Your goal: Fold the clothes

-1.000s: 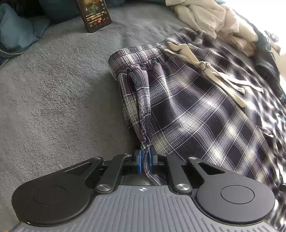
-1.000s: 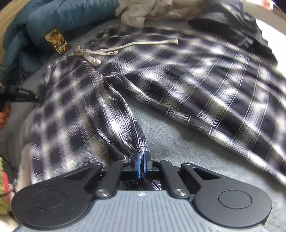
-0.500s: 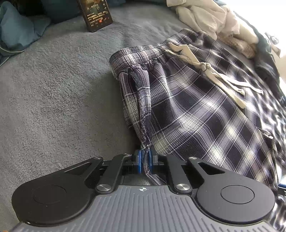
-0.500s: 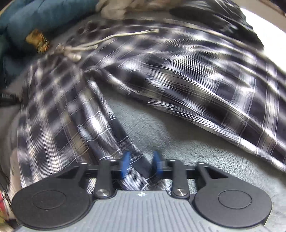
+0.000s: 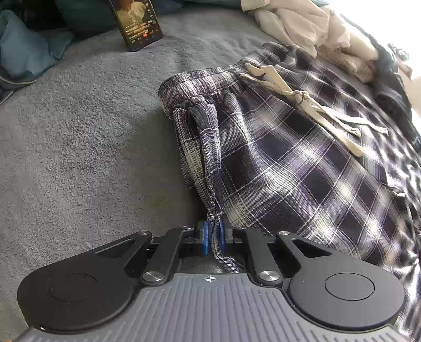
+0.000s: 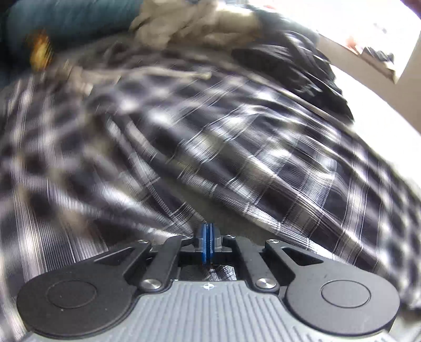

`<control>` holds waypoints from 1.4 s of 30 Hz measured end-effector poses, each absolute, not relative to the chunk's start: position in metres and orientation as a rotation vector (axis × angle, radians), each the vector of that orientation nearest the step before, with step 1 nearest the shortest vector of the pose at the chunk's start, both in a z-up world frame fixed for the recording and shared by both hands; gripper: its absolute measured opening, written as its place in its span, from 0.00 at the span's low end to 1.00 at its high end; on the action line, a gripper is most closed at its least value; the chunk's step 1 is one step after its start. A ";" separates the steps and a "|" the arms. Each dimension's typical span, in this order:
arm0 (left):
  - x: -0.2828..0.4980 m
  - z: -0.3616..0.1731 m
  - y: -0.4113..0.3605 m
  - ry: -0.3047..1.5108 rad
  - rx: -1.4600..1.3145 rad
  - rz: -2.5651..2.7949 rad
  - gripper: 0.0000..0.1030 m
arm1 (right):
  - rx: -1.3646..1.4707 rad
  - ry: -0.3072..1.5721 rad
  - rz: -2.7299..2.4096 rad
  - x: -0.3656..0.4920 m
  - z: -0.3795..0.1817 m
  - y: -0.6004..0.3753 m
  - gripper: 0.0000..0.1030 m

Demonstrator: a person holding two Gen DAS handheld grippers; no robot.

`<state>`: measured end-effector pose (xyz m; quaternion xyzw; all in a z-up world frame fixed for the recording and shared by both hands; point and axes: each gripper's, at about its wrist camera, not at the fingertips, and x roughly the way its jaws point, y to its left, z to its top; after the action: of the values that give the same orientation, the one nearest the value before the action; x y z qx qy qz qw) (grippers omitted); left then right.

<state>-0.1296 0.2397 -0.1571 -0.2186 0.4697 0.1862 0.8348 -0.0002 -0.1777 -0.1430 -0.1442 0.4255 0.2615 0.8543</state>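
Observation:
Plaid drawstring trousers (image 5: 289,171) lie spread on a grey blanket (image 5: 79,131), the waistband at the far end with a cream drawstring (image 5: 310,105) across it. My left gripper (image 5: 213,238) is shut on a bunched side fold of the trousers, and the cloth runs down between the blue pads. The right wrist view is motion-blurred. In it the trousers (image 6: 236,147) fill the frame. My right gripper (image 6: 208,243) has its pads almost together on a thin fold that reaches them from the left. Its jaws are opening.
A phone (image 5: 136,23) with a lit screen leans upright at the far edge, beside blue bedding (image 5: 23,52). Pale clothes (image 5: 302,23) are heaped at the far right, with a dark garment (image 6: 297,76) beyond the trousers.
The left gripper has kept its hold and place. The right gripper's pads stood apart over the fold half a second ago and are together now. Its view has tipped and blurred.

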 end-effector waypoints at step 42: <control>-0.125 -0.157 0.245 0.996 -0.468 0.405 0.11 | -0.088 0.894 0.304 -0.017 -0.096 -0.356 0.49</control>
<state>-0.1245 0.2449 -0.1569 -0.2206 0.4699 0.1912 0.8331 -0.0171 -0.3560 -0.0964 -0.0423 0.4305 0.1464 0.8896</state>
